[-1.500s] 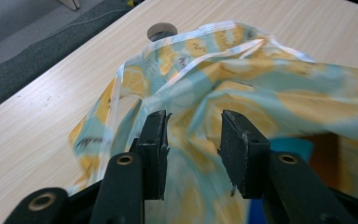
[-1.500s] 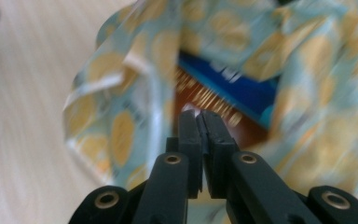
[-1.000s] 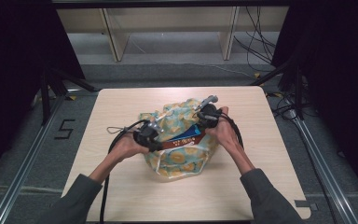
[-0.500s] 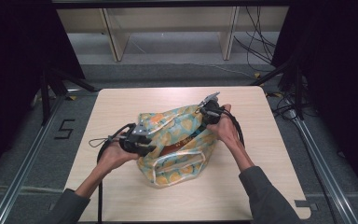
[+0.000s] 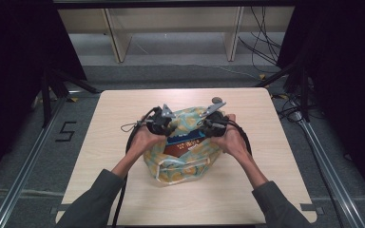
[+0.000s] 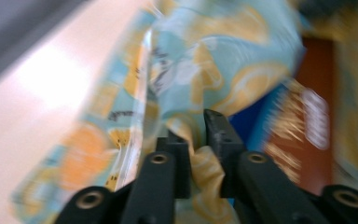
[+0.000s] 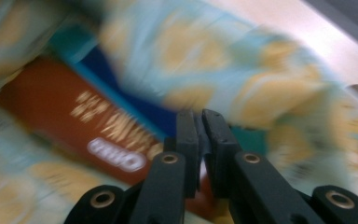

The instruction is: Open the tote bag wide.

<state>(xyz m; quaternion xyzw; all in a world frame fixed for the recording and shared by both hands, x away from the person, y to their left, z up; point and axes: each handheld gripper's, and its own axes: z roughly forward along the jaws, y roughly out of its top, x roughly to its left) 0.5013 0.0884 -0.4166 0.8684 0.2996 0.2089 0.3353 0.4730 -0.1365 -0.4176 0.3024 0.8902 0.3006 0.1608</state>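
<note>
A light-blue cloth bag (image 5: 185, 164) printed with yellow fruit lies in the middle of the table (image 5: 123, 104). A red and blue packet (image 5: 183, 142) shows through its open mouth. My left gripper (image 5: 168, 129) is at the mouth's left rim. Its jaws have just been closing and are now shut on a fold of the bag's cloth (image 6: 200, 163), with the left gripper (image 6: 193, 128) pointing at the packet (image 6: 307, 116). My right gripper (image 5: 200, 127) is at the right rim. Its jaws (image 7: 199, 115) have eased open a touch but stay nearly together on the bag's thin edge, above the packet (image 7: 74, 116).
A small grey disc (image 5: 216, 100) lies on the table just behind the bag. Bare tabletop surrounds the bag on all sides. Metal rails (image 5: 24, 175) run along the floor on both sides, and wooden shelving (image 5: 171, 28) stands beyond the far edge.
The left hand, out at the bag's left half a second ago, has come back right and up to the mouth's rim. The right hand shifted slightly nearer. The packet shows in the mouth again.
</note>
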